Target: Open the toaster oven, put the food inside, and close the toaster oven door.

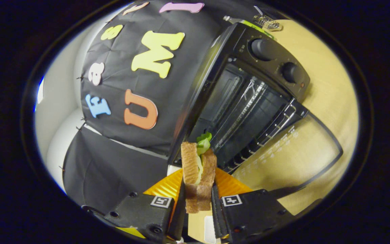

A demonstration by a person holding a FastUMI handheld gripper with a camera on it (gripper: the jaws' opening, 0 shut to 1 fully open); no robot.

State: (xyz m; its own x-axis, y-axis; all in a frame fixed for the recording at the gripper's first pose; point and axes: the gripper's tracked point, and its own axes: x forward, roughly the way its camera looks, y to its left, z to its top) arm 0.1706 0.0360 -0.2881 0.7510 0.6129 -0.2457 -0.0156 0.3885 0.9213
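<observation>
Sandwich (198, 176) was clamped between both fingers of the gripper (197, 203), before the open toaster oven (249, 98).

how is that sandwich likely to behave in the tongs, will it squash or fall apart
The sandwich looks soft: two toast slices pinched between the tongs, so a hard squeeze would probably dent it. Its layers seem loose, with lettuce poking out the far end, which could slip free. It is likely light.
</observation>
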